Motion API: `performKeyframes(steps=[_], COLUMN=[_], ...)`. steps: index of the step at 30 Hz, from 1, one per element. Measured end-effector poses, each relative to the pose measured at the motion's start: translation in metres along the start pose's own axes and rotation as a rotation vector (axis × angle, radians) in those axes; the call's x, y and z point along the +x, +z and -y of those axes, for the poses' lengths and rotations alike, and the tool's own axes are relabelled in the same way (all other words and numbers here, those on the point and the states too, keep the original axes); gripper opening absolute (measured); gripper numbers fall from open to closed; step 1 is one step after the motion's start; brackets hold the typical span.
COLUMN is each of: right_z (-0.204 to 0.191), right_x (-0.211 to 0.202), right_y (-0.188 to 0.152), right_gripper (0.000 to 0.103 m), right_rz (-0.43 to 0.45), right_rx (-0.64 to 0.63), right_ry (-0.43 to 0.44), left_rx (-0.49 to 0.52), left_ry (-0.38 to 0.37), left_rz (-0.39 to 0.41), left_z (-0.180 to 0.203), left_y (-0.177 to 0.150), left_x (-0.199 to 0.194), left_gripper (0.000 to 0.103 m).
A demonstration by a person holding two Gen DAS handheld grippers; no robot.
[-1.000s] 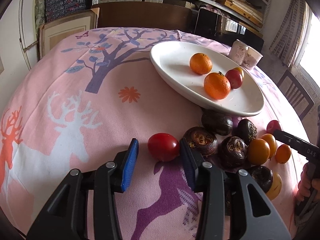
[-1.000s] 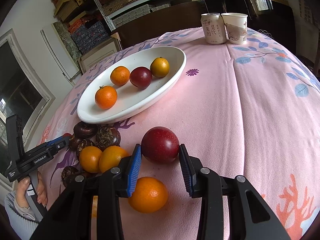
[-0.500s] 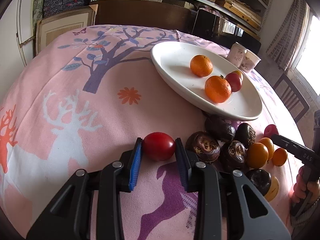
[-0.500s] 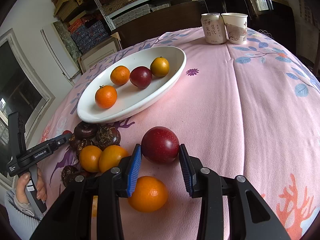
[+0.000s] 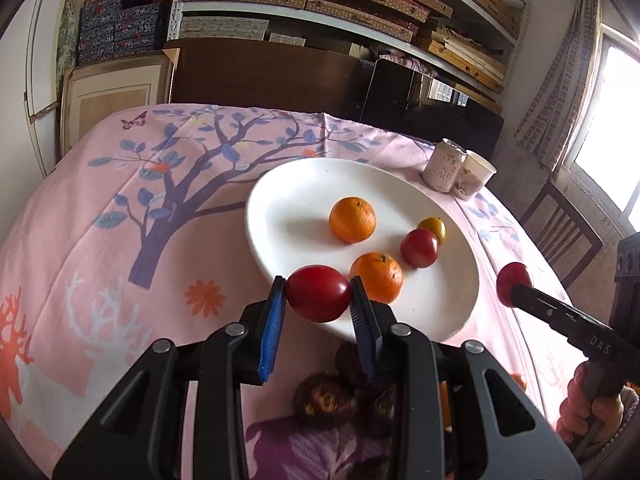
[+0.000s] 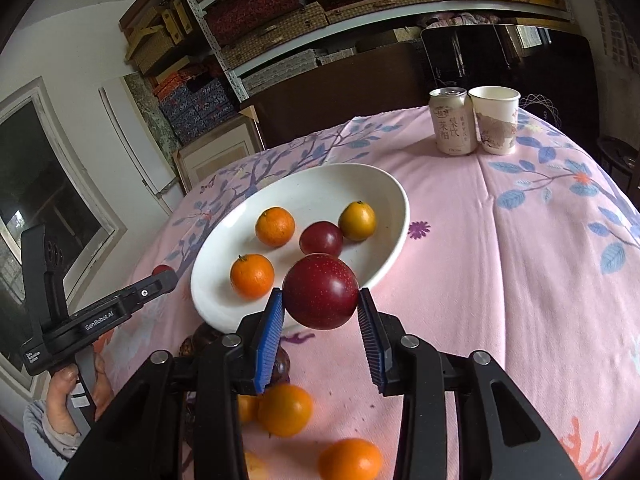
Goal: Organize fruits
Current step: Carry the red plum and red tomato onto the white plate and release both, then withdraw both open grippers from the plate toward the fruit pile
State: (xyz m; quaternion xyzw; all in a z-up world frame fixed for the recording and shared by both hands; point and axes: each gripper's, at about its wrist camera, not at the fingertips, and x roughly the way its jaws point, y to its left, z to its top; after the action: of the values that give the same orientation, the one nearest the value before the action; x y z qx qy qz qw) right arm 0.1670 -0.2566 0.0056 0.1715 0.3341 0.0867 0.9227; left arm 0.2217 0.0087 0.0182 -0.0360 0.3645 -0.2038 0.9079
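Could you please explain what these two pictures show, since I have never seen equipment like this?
There is no robot here: a person holds a two-fingered clamp in each hand, and each clamp carries a wide-angle camera looking forward along its fingers. So one picture is the left clamp's view and the other the right's.

The left hand-held gripper is shut on a red tomato. The right hand-held gripper is shut on a dark red plum. Each clamp also appears at the edge of the other's picture, with the person's fingers around its handle.

Below lies a pink patterned tablecloth with a white plate holding two oranges, a plum and a yellowish fruit. More fruit lies loose on the cloth nearby. A drink can and a paper cup stand further back.
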Motion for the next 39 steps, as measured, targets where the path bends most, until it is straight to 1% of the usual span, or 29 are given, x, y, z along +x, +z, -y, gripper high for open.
performKeyframes(steps=[2,3,4,5,6,7,9,10,11,13,16,17,18,20,23,25,29,31,33,35,39], right_z=[-0.007,-0.009,-0.01,-0.01,-0.011,-0.01,-0.007,-0.005,-0.003,0.004,0.014,0.017,0.019,0.023,0.027,0.03,0.033,0.034,0.035,0.033,0.032], right_x=[0.017,0.022,0.025,0.026,0.023,0.019,0.008,0.004,0.001,-0.001,-0.001,-0.002,-0.003,-0.008,-0.015,-0.02,-0.026,-0.026,-0.024,-0.024,-0.023], right_y=[0.006,0.006,0.005,0.005,0.006,0.006,0.005,0.004,0.001,-0.003,-0.007,-0.009,-0.011,-0.017,-0.025,-0.029,-0.034,-0.033,-0.033,-0.034,-0.034], right_gripper=[0.04,0.04,0.046,0.049,0.049,0.05,0.055,0.06,0.062,0.063,0.064,0.069,0.07,0.076,0.079,0.08,0.085,0.085,0.085,0.085,0.085], right_rz=[-0.011,-0.002,0.004,-0.002,0.002,0.017,0.052,0.059,0.061,0.053,0.038,0.032,0.027,0.023,0.025,0.026,0.037,0.035,0.026,0.022,0.019], right_rx=[-0.028,-0.04,-0.052,-0.063,-0.07,-0.065,-0.043,-0.037,-0.033,-0.014,0.033,0.046,0.056,0.074,0.089,0.095,0.104,0.108,0.11,0.107,0.101], right_ry=[0.009,0.006,-0.003,-0.013,-0.01,-0.004,0.007,0.007,-0.001,-0.015,-0.016,-0.02,-0.023,-0.03,-0.039,-0.042,-0.046,-0.049,-0.05,-0.05,-0.053], left_rx=[0.009,0.021,0.04,0.06,0.073,0.072,0.042,0.029,0.024,0.031,0.028,0.02,0.011,0.001,0.003,0.026,0.105,0.146,0.179,0.188,0.178], left_ry=[0.006,0.013,0.025,0.04,0.052,0.057,0.03,0.022,0.027,0.056,0.087,0.086,0.086,0.088,0.074,0.065,0.065,0.077,0.103,0.12,0.121], left_rz=[0.0,-0.005,-0.012,-0.013,-0.011,-0.011,-0.008,-0.005,0.001,0.012,0.013,0.009,0.008,0.01,0.005,0.0,-0.015,-0.027,-0.039,-0.054,-0.086], left_z=[0.006,0.009,0.011,0.012,0.011,0.01,0.005,0.003,0.001,-0.001,-0.006,-0.008,-0.01,-0.013,-0.011,-0.005,0.011,0.018,0.023,0.024,0.022], left_y=[0.005,0.004,0.002,0.0,-0.002,-0.003,-0.003,-0.003,-0.006,-0.012,-0.023,-0.026,-0.029,-0.035,-0.042,-0.046,-0.053,-0.057,-0.059,-0.059,-0.055], left_x=[0.014,0.02,0.024,0.026,0.026,0.025,0.021,0.018,0.014,0.008,0.0,-0.002,-0.005,-0.01,-0.014,-0.015,-0.012,-0.009,-0.005,0.0,0.011], left_gripper=[0.032,0.041,0.059,0.067,0.073,0.073,0.074,0.077,0.078,0.089,0.091,0.091,0.093,0.096,0.096,0.097,0.097,0.098,0.098,0.098,0.098])
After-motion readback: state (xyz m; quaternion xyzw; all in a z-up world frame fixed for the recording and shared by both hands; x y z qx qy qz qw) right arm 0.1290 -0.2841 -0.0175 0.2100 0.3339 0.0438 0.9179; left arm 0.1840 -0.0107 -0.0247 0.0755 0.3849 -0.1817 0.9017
